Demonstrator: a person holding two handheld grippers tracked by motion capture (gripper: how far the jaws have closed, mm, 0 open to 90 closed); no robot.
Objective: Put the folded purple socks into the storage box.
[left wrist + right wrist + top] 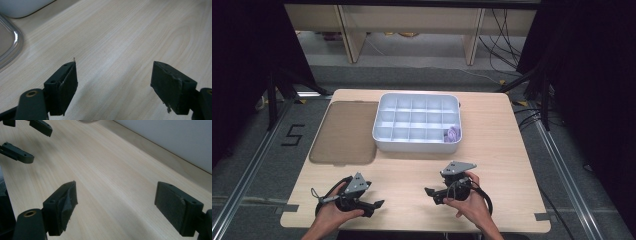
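Observation:
A white compartment box (417,124) stands at the middle back of the wooden table, and a small purple item (453,133) lies in its front right compartment. Its brownish see-through lid (344,132) lies flat to the left of it. My left gripper (376,206) rests near the front left edge, pointing right, its jaws open over bare wood (113,82). My right gripper (431,196) sits near the front middle, pointing left, also open with nothing between its jaws (116,205). The left gripper's jaws (27,137) show far off in the right gripper view.
The lid's rounded rim (10,42) and a corner of the box (20,7) lie ahead and left of the left gripper. The box wall (175,140) runs along the right gripper's right. Bare wood (412,165) stretches between box and grippers. Table edges drop to grey floor.

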